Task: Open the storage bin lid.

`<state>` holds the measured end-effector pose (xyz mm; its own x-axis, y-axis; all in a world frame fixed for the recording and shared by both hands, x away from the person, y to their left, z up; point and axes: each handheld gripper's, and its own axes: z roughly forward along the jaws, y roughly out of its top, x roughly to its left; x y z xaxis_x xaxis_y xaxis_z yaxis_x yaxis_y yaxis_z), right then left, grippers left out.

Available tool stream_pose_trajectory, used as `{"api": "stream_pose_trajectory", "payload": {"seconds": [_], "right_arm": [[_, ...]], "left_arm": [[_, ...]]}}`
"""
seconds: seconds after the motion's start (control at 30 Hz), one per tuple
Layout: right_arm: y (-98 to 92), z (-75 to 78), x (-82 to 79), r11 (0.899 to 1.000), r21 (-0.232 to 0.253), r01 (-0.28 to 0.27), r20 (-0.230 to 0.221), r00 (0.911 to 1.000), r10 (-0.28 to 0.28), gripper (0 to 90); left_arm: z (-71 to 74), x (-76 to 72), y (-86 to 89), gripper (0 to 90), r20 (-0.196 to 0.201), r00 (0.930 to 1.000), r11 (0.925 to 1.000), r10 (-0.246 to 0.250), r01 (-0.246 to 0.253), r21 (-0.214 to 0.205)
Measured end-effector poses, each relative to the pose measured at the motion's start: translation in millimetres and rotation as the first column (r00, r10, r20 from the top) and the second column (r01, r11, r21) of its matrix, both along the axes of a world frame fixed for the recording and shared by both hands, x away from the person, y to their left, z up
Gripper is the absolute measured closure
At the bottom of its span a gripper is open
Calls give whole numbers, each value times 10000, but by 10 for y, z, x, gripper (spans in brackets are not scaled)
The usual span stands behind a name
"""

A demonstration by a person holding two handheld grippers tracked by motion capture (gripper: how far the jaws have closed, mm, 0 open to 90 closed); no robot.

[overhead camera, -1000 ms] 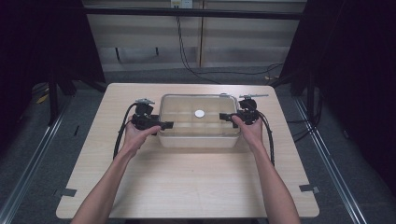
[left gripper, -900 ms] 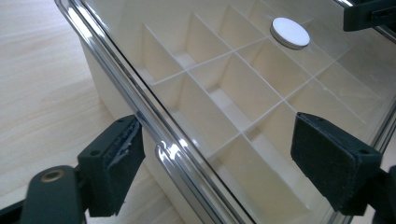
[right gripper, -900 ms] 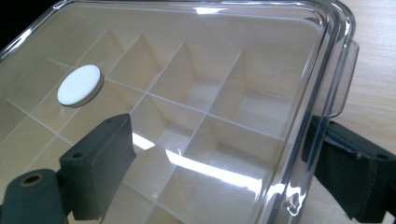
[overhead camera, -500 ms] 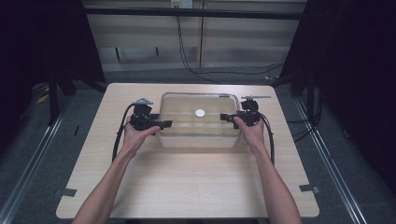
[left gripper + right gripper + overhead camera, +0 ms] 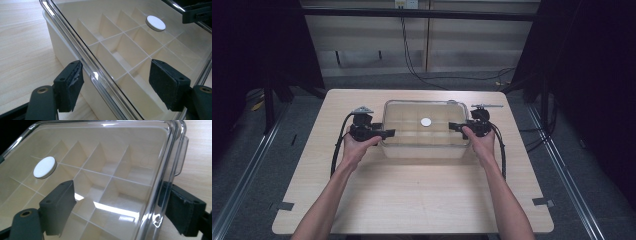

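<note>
A clear plastic box (image 5: 422,150) with a see-through lid stands at the table's middle back; its white inside is split into several compartments (image 5: 125,50). A white round disc (image 5: 426,121) sits at the lid's centre. My left gripper (image 5: 388,133) is at the box's left side, open, and its jaws straddle the lid's rim (image 5: 85,60), one outside the wall and one over the lid. At the right side my right gripper (image 5: 453,126) is open in the same way across the lid's rim (image 5: 162,177). Neither pair of pads presses on the box.
The light wooden table (image 5: 422,200) has bare room in front of the box and at both sides. A clear latch tab (image 5: 181,157) hangs on the box's edge. Black cables loop from each gripper. Beyond the table's edges lies dark floor.
</note>
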<state>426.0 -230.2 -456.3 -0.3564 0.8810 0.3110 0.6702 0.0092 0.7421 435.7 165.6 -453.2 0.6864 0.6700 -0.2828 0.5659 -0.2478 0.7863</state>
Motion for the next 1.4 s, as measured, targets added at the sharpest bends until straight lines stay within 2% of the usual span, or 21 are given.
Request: {"api": "stream_pose_trajectory", "payload": {"seconds": [0.13,0.23,0.4,0.47,0.5,0.57,0.63,0.73,0.87,1.07,1.17,1.23,1.3,1.4], "right_arm": [[7,44,-52,9999,-101,46,175,9998,-45,153],[-8,56,-87,10000,34,52,302,9995,-53,168],[-74,91,-153,9981,618,60,715,9974,-104,238],[-135,116,-177,9905,1369,-146,899,9959,22,248],[-152,129,-185,9885,1498,-217,973,9952,71,261],[-165,149,-196,9887,1473,-284,1080,9941,125,271],[-168,175,-214,9879,1511,-337,1076,9940,175,279],[-177,189,-232,9890,1428,-388,1142,9932,225,347],[-213,180,-256,9887,1434,-432,1130,9932,270,420],[-238,182,-284,9870,1562,-383,1190,9927,197,465],[-215,225,-310,9853,1630,-503,1369,9902,279,487],[-204,262,-328,9871,1532,-457,1492,9886,226,526],[-223,286,-342,9846,1670,-509,1553,9876,247,554],[-235,312,-369,9859,1585,-543,1615,9865,284,567]], "left_arm": [[13,-22,0,281,114,9999,10000,-30,30,59],[21,-35,16,301,206,9998,10000,-70,70,38],[47,-68,48,350,383,9993,10000,-47,48,-35],[61,-84,59,364,515,9987,10000,-12,13,-36],[67,-87,67,377,552,9985,10000,-22,24,-42],[78,-99,77,409,619,9981,9998,65,-52,-214],[92,-106,89,426,708,9975,9998,65,-52,-187],[106,-111,110,431,747,9971,9997,108,-93,-205],[126,-122,136,464,765,9971,9994,4,22,-340],[165,-156,124,519,896,9958,9987,-204,244,-447],[200,-171,121,518,863,9960,9972,-215,276,-700],[213,-180,131,535,891,9957,9974,-269,328,-648],[223,-189,144,549,947,9951,9970,-279,346,-698],[263,-209,145,575,1086,9938,9962,-227,316,-808]]}}
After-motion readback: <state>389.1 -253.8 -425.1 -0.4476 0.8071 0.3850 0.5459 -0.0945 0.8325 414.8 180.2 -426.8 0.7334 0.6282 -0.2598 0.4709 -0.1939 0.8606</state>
